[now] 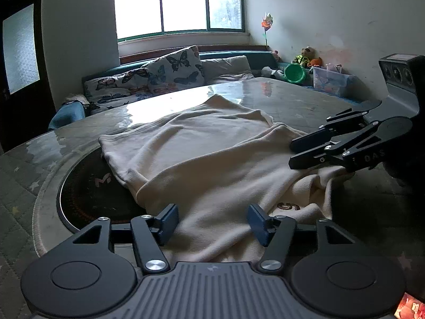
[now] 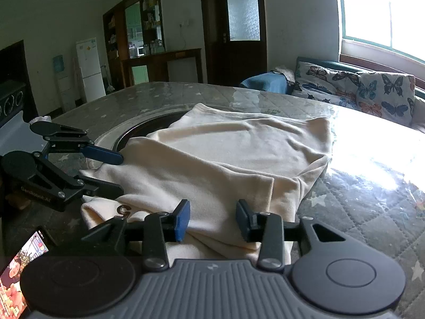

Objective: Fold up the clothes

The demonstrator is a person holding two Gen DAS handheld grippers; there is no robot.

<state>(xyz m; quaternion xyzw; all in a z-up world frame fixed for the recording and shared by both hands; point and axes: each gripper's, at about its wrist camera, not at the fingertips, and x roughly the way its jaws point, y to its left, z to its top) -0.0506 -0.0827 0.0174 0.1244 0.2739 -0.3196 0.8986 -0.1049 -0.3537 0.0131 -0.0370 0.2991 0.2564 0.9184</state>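
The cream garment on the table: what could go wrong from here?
1. Both grippers are open, the left gripper and the right gripper, at the near edge of the cream garment; either might pinch one layer only.
2. The cloth lies partly over the dark round recess and might sag or catch there.

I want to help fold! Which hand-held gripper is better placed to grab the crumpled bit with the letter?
Probably the left hand-held gripper: open, its tips sit right beside the crumpled lettered corner. The right hand-held gripper, also open, straddles smoother cloth farther along the edge.
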